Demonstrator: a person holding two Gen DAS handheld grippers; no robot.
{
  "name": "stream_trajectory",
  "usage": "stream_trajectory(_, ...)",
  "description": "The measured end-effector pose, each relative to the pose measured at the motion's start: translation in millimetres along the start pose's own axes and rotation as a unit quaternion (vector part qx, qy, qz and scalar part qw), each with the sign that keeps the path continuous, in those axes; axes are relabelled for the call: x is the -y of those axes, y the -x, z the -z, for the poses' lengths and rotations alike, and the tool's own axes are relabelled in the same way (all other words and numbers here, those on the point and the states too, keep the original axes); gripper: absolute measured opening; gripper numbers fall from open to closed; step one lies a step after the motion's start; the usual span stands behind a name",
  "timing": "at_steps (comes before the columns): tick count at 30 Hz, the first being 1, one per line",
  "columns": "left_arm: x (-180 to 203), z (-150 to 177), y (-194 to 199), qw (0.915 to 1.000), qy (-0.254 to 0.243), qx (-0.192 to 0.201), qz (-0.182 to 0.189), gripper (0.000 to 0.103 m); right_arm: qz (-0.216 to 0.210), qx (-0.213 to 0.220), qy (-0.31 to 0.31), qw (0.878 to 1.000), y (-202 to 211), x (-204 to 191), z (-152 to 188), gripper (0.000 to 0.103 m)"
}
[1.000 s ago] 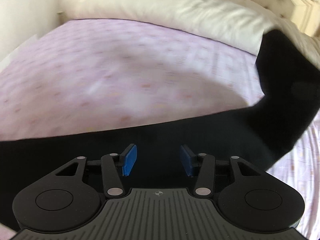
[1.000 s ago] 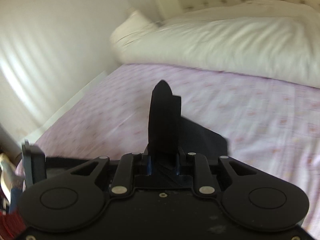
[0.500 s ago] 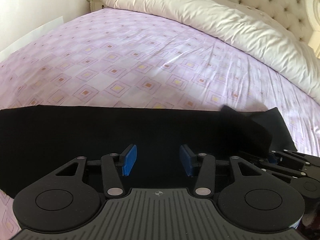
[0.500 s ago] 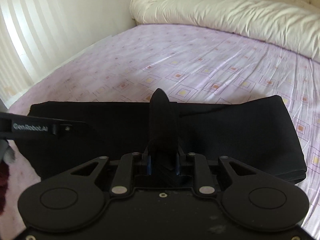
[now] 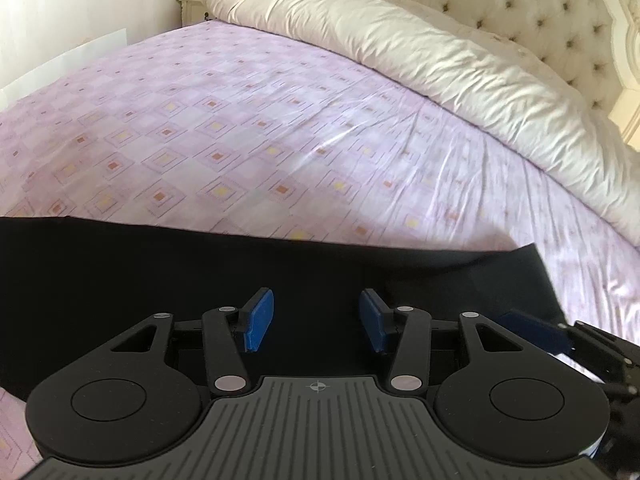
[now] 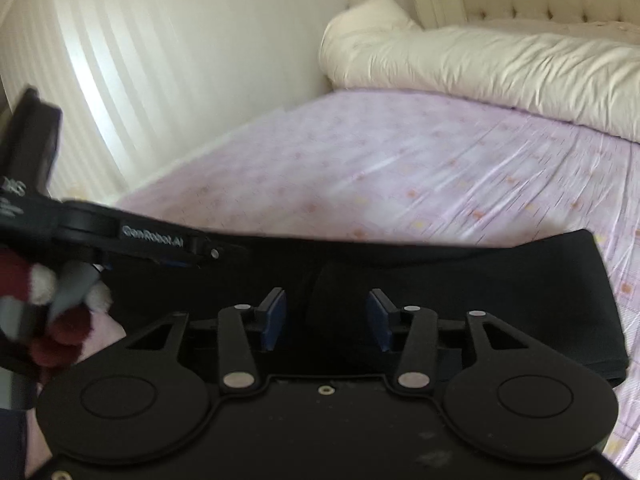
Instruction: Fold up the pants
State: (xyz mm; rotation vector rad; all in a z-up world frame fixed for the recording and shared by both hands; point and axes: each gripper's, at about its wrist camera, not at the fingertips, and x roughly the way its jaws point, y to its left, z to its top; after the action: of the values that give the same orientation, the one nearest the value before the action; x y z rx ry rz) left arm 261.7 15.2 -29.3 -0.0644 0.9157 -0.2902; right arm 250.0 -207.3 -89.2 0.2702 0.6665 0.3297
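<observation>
The black pants (image 5: 160, 272) lie folded in a long band across the lilac bed sheet (image 5: 248, 128). My left gripper (image 5: 317, 322) hovers over the middle of the band, open, with nothing between its blue pads (image 5: 260, 320). In the right wrist view the pants (image 6: 500, 300) spread out to the right. The jaws of my right gripper (image 6: 327, 318) are opening; a raised fold of black cloth (image 6: 330, 294) still stands between them, and the pads do not press on it. The left gripper (image 6: 152, 238) shows at the left edge, held by a gloved hand (image 6: 60, 312).
A rolled cream duvet (image 5: 460, 64) lies along the tufted headboard (image 5: 540, 4) at the far side of the bed. A white wall (image 6: 160, 60) runs along the bed's left edge, with a small nightstand (image 5: 192, 8) in the corner.
The right gripper brought the pant end it pinched down onto the rest of the pants, and its jaws have parted off the cloth. The left gripper stayed open over the band.
</observation>
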Motion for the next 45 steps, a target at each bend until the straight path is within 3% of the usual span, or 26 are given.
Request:
stream_trajectory(2,7.0,-2.1,0.5,1.0000,0.002,0.002,0.007,0.047,0.009,0.024,-0.028,0.999,9.7,12.4,-1.6,0.049)
stream_trajectory(5,18.7,-2.4,-3.6,0.9997,-0.001,-0.005,0.025,0.047,0.058,0.063,-0.067,0.994,20.7,36.5,1.5,0.049)
stream_trajectory(9,30.0,5.7,-16.9,0.9986,0.007,-0.023,0.048,0.047,0.139,0.094,-0.109,0.980,26.9,64.2,9.6,0.049)
stream_trajectory(13,36.0,18.1,-28.6,0.9975,0.010,-0.046,0.053,0.047,0.172,0.134,-0.159,0.963,35.2,87.5,11.6,0.049)
stream_trajectory(19,48.2,32.3,-35.7,0.9972,-0.011,-0.058,0.046,0.049,0.180,0.148,-0.190,0.954,36.9,99.0,12.9,0.050)
stream_trajectory(21,51.4,35.9,-41.3,0.9959,-0.012,-0.073,0.052,0.064,0.184,0.147,-0.180,0.955,36.5,94.9,10.0,0.050)
stream_trajectory(27,58.8,41.3,-50.3,0.9959,-0.011,-0.072,0.054,0.082,0.193,0.154,-0.159,0.956,40.1,87.3,5.5,0.050)
stream_trajectory(31,60.4,37.8,-53.0,0.9962,0.016,-0.075,0.040,0.082,0.202,0.172,-0.172,0.949,46.9,93.4,3.9,0.050)
stream_trajectory(32,61.4,36.6,-53.9,0.9963,0.021,-0.076,0.035,0.079,0.207,0.176,-0.181,0.945,49.8,96.9,3.9,0.050)
stream_trajectory(35,69.0,32.4,-54.0,0.9983,-0.004,-0.057,-0.009,0.028,0.219,0.188,-0.214,0.933,57.4,109.9,6.1,0.050)
stream_trajectory(36,69.0,31.0,-53.5,0.9984,-0.014,-0.055,-0.005,0.023,0.223,0.190,-0.224,0.929,59.7,114.5,7.1,0.050)
stream_trajectory(40,62.3,23.4,-47.0,0.9982,-0.039,-0.046,0.006,0.013,0.236,0.178,-0.261,0.919,65.2,130.2,10.9,0.049)
stream_trajectory(42,61.2,21.3,-43.5,0.9978,-0.057,-0.033,-0.005,0.013,0.238,0.164,-0.262,0.921,64.5,132.2,10.3,0.040)
stream_trajectory(44,58.8,18.8,-45.4,0.9975,-0.062,-0.033,0.000,0.013,0.238,0.136,-0.237,0.932,58.6,127.3,7.2,0.004)
stream_trajectory(45,56.6,17.2,-48.0,0.9978,-0.055,-0.036,0.003,0.013,0.236,0.118,-0.223,0.938,53.4,124.8,5.2,0.004)
